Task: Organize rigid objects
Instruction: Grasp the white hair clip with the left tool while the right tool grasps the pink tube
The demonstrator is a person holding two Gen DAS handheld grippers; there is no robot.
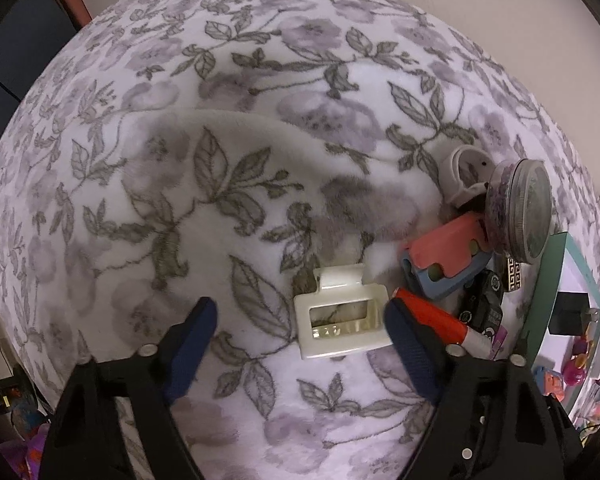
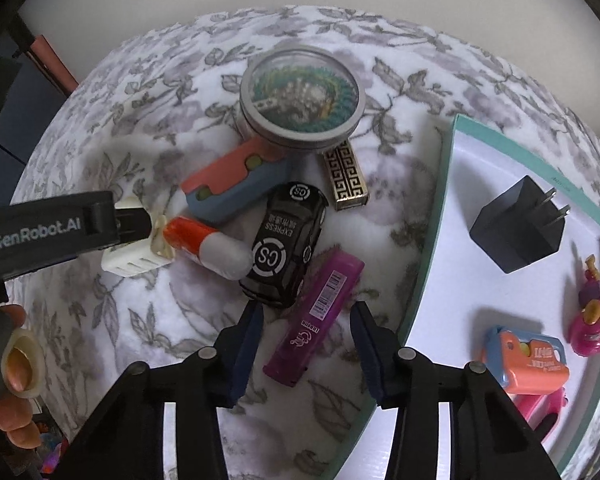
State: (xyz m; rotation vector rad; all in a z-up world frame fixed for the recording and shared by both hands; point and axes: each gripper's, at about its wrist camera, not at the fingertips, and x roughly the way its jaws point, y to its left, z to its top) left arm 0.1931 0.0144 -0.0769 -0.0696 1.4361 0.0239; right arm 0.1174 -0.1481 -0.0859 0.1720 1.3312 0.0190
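Two things sat between spread claws. The purple tube (image 2: pixel 314 316) lay on the floral blanket (image 2: pixel 140 320), at eleven o'clock from the tray (image 2: pixel 432 240), touching the black toy car (image 2: pixel 286 244) above it. It looked light, stiff and slick, so best taken across its middle. The right claw (image 2: pixel 306 350) pointed steeply down, pads straddling the tube without touching. The cream hair clip (image 1: pixel 340 316), rigid and likely brittle at its teeth, lay just left of the red-capped stick (image 1: pixel 432 312); its flat sides suited gripping. The left claw (image 1: pixel 300 340) hung straight down, wide apart around it.
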